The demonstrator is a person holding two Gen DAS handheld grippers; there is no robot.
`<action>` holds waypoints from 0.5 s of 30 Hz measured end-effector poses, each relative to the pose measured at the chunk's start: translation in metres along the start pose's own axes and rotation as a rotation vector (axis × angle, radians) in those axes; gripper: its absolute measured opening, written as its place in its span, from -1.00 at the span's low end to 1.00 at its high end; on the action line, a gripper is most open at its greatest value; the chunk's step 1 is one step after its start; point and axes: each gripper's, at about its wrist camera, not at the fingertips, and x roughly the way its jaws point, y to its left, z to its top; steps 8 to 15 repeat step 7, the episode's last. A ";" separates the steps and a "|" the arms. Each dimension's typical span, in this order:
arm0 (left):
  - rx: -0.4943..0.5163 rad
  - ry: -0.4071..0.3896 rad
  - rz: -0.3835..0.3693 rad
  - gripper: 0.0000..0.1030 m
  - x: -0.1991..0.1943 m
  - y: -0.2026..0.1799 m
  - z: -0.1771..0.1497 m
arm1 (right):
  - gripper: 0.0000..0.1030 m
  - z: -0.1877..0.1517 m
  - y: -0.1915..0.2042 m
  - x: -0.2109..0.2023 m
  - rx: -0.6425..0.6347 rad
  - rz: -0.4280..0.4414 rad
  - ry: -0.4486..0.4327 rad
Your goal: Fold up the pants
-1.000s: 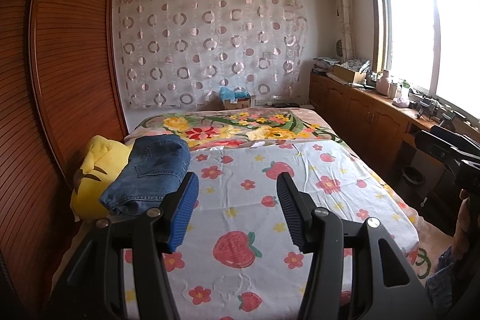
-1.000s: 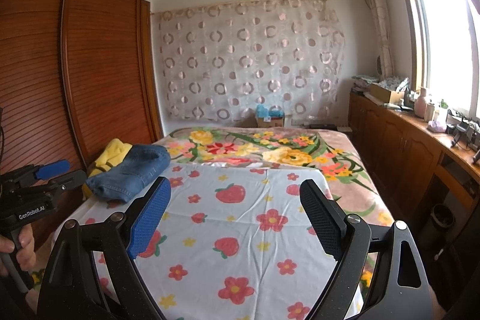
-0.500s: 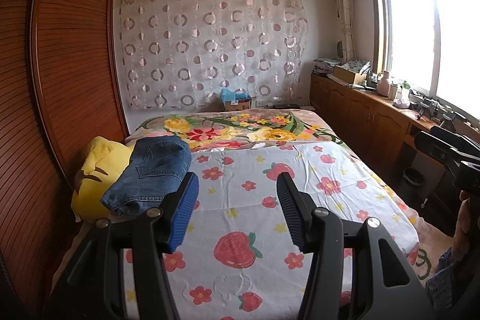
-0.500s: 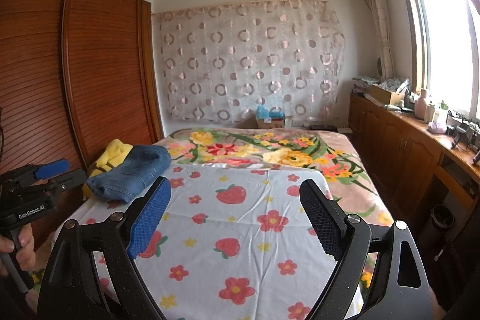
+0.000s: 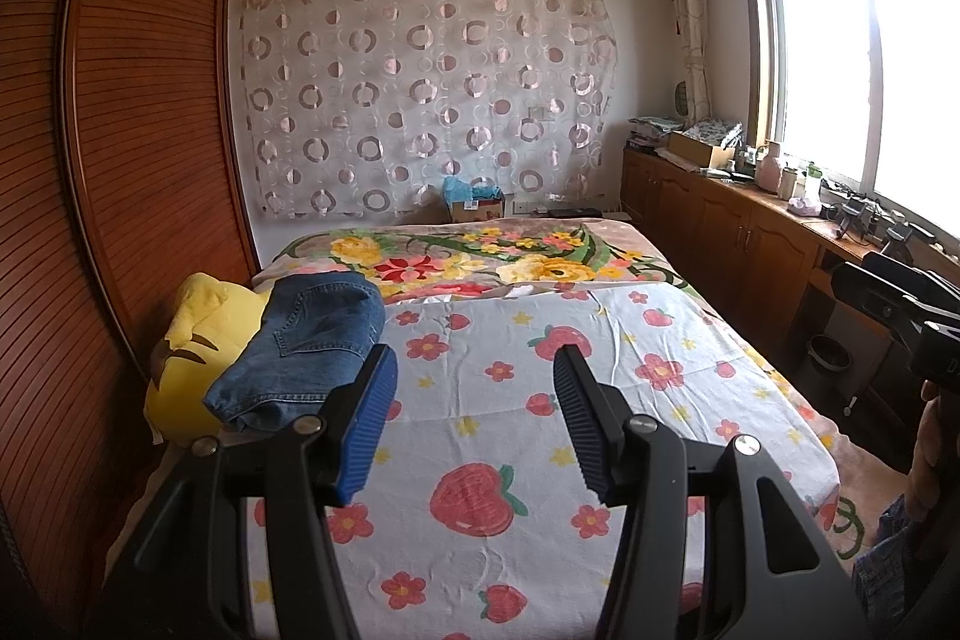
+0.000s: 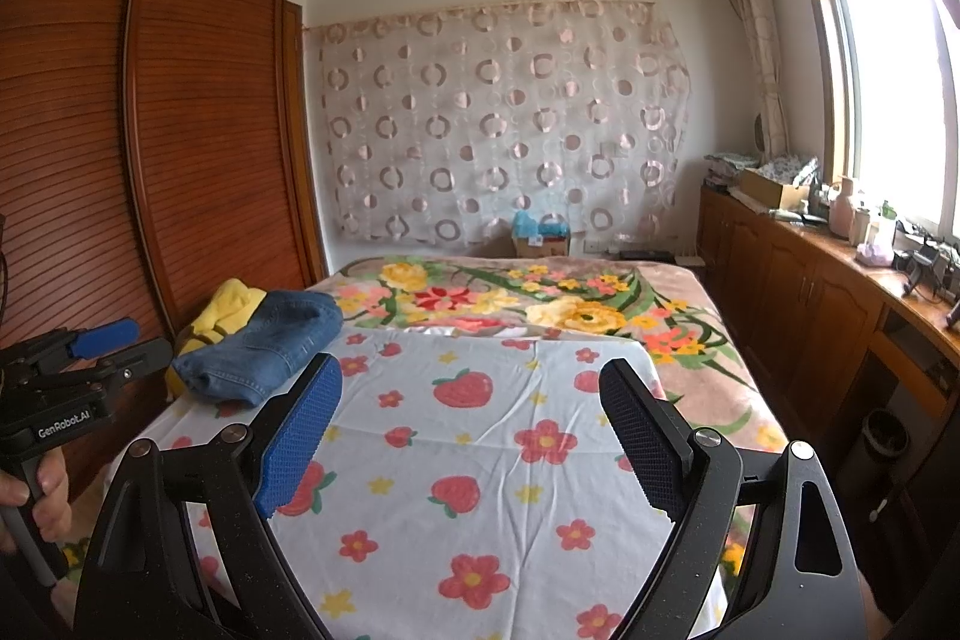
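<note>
Jeans (image 5: 306, 340) lay folded far left on the bed (image 5: 690, 388); we held both tongs (image 5: 474, 418) (image 6: 468, 430) open, empty; next, unfolding or finishing.

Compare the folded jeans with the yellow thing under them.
The jeans are blue denim with visible stitching; the yellow plush cushion is bright yellow with dark markings. The jeans lie folded on top; the cushion sits beneath, against the wardrobe side. The jeans look flat, the cushion puffy. Both rest at the bed's left edge, touched by neither gripper.
</note>
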 end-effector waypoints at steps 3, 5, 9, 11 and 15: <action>0.000 0.000 0.001 0.04 0.000 0.000 0.000 | 0.74 0.000 0.000 0.000 0.000 0.000 -0.001; 0.001 -0.001 0.001 0.04 0.000 0.001 -0.001 | 0.74 -0.001 0.001 0.001 0.001 0.000 0.000; 0.000 0.000 0.001 0.05 0.000 0.000 -0.001 | 0.74 -0.001 0.000 0.000 0.000 -0.003 -0.001; 0.000 0.000 0.001 0.05 0.000 0.000 -0.001 | 0.74 -0.001 0.000 0.000 0.000 -0.003 -0.001; 0.000 0.000 0.001 0.05 0.000 0.000 -0.001 | 0.74 -0.001 0.000 0.000 0.000 -0.003 -0.001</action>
